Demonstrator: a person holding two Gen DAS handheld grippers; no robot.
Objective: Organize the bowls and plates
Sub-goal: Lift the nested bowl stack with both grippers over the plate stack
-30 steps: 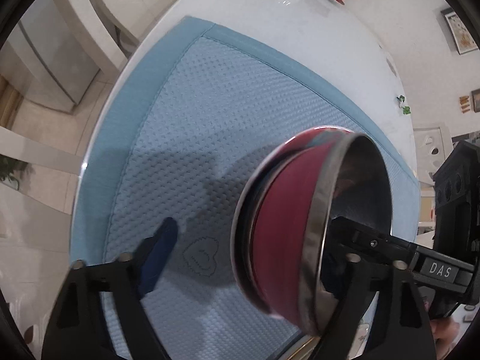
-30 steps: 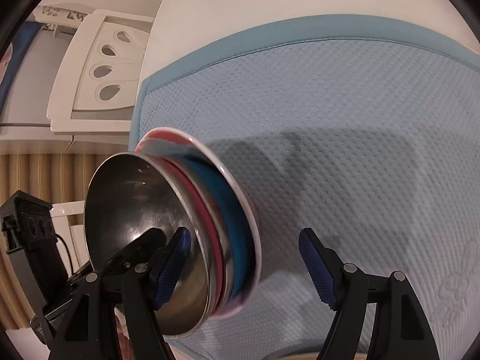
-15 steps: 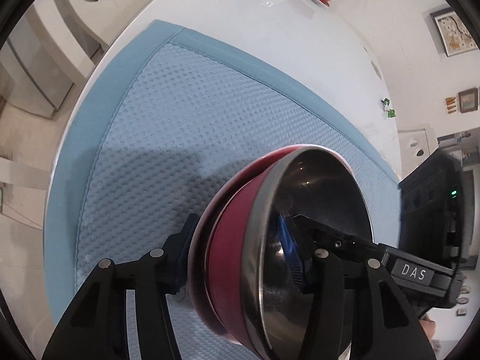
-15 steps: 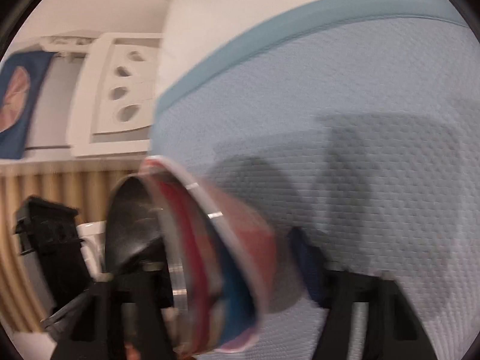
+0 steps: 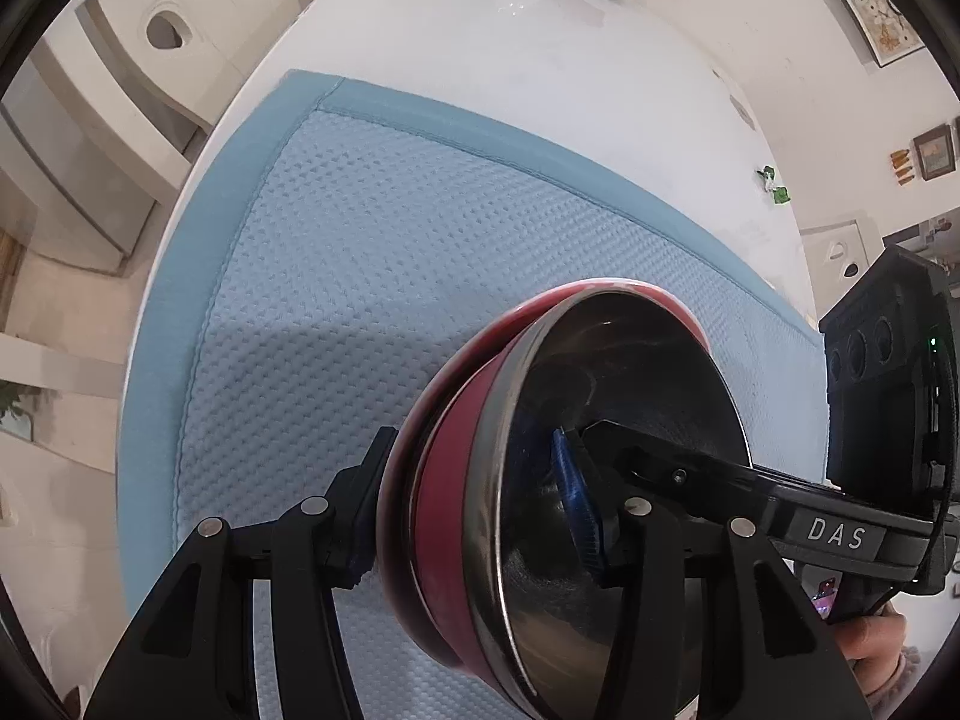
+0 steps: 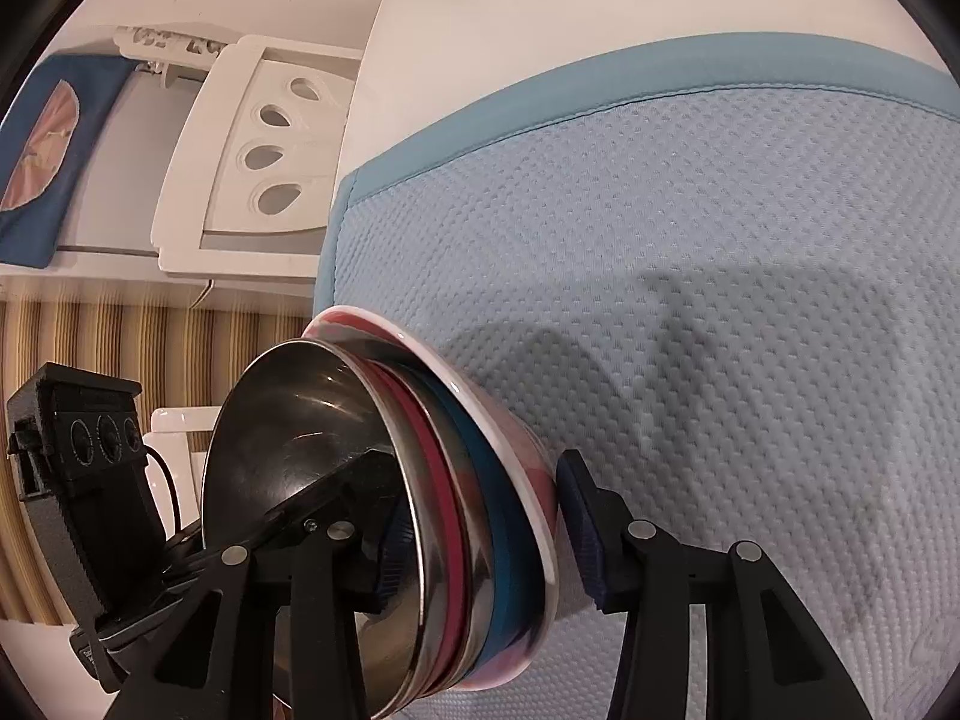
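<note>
Item: stack (image 5: pixel 540 480) of nested bowls: steel bowl (image 6: pixel 300 450) innermost, then red, blue and a white-rimmed outer bowl (image 6: pixel 516 480).

Location: held in the air above the blue mat (image 5: pixel 390 270), toward the mat's near edge, on the white table (image 5: pixel 510 60). No part of the stack appears to touch the mat.

Hold: left gripper (image 5: pixel 474 516) is clamped across the stack wall, one finger outside against the red bowl (image 5: pixel 444 510), the other inside the steel bowl. Right gripper (image 6: pixel 480 534) straddles the same wall, its inner finger in the steel bowl; its outer pad (image 6: pixel 579 531) stands just beside the outer bowl, and contact cannot be told. Judged reason: pinching through all walls at once keeps the nest together as one unit, and two grips stop it swinging.

Orientation: stack tipped on its side, rims near vertical. The mouth faces the right gripper's side, the base the left gripper's side. Nesting axis runs roughly level, along the mat's near edge.
</note>
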